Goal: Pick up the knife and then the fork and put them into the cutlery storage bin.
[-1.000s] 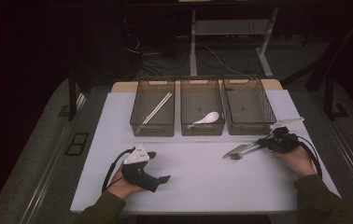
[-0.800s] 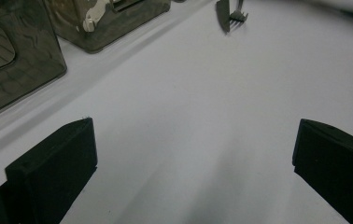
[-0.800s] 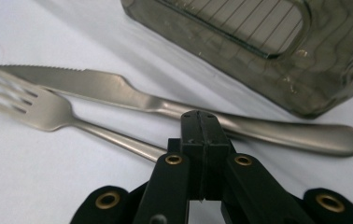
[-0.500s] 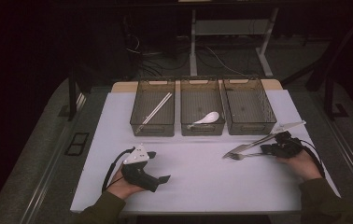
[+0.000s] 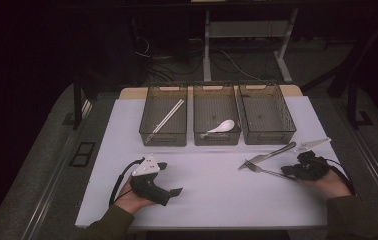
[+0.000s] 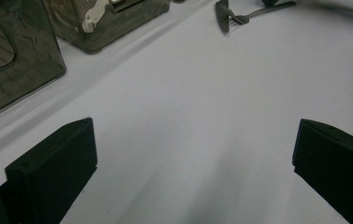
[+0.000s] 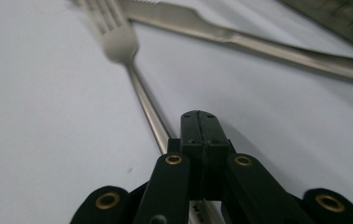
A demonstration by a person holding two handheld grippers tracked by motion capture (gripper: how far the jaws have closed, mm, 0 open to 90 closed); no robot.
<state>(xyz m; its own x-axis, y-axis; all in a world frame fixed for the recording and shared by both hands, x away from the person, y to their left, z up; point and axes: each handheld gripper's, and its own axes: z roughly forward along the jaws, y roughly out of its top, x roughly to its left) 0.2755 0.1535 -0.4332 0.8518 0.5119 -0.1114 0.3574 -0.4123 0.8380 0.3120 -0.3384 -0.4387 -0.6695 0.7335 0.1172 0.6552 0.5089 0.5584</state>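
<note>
**Fork's in your right tool, now get it to a bin**

You've got the right tool clamped shut on the handle of the fork, down at the near right of the desk. From the right gripper view the fork's handle runs under the closed jaws, tines pointing away, and the knife lies just beside it, crossing near the tines. Your left tool rests near left with its jaws wide apart on nothing.

Looks to me like the sorting step: chopsticks sit in the left bin, the white spoon in the middle bin, and the right bin looks free. Next move, I'd guess: lift the fork clear of the knife without dragging it, carry it far and over that bin's rim, then let go.
</note>
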